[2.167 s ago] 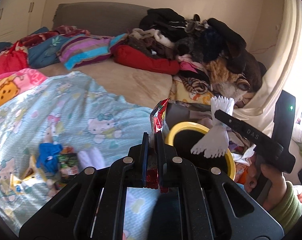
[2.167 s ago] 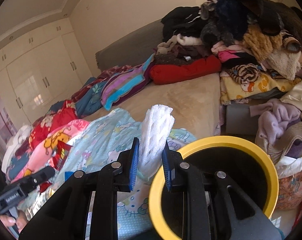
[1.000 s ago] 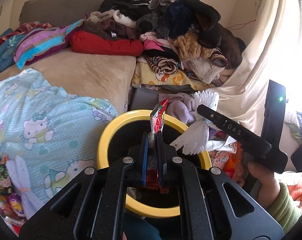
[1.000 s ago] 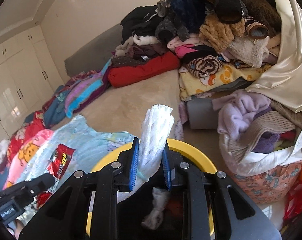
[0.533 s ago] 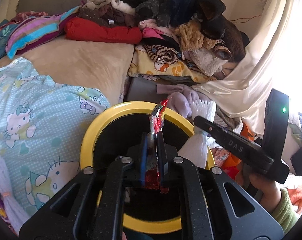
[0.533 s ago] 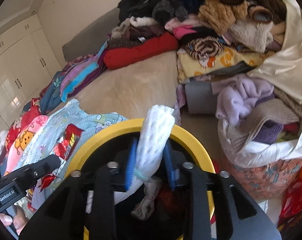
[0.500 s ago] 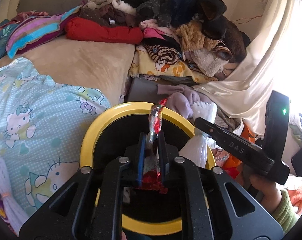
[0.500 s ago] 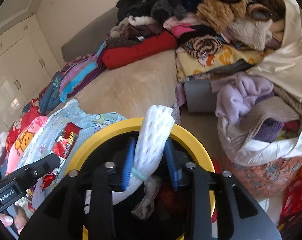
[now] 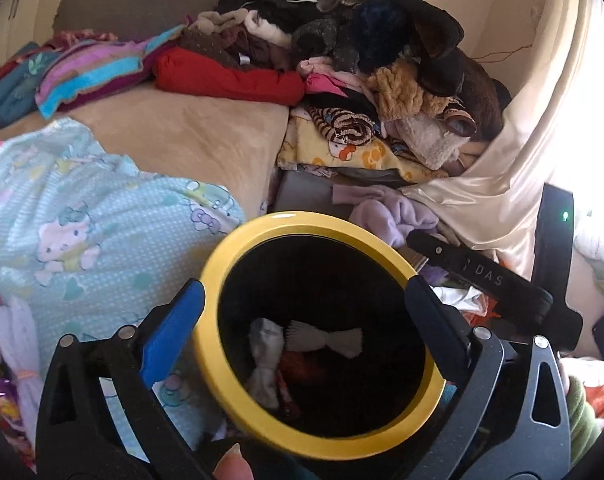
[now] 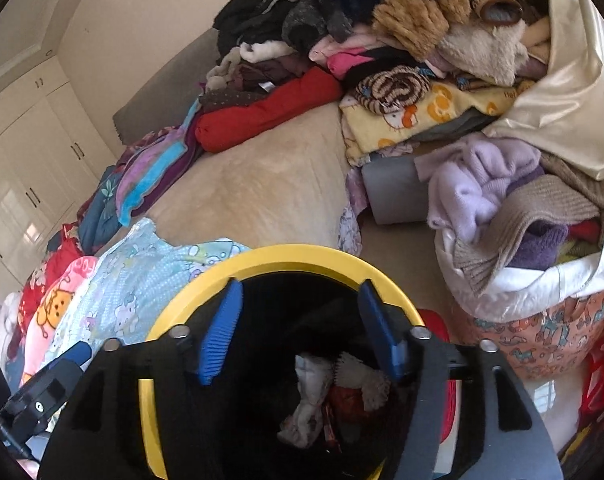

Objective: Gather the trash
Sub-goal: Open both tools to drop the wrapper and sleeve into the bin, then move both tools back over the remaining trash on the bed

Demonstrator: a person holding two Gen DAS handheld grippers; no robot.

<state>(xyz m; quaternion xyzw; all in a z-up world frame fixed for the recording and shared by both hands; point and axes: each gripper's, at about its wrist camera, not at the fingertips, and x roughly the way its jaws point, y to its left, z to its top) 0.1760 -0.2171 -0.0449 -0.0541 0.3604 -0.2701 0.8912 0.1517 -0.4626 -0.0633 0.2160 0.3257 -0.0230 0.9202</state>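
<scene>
Trash lies inside yellow-rimmed bin, fingers spread.

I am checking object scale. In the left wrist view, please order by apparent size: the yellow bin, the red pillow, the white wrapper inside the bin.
1. Yellow bin, though nearest the camera.
2. Red pillow.
3. White wrapper.

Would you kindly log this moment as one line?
left claw: open, empty | right claw: open, empty | both over yellow-rimmed bin | white foam wrap and red wrapper lie inside
</scene>
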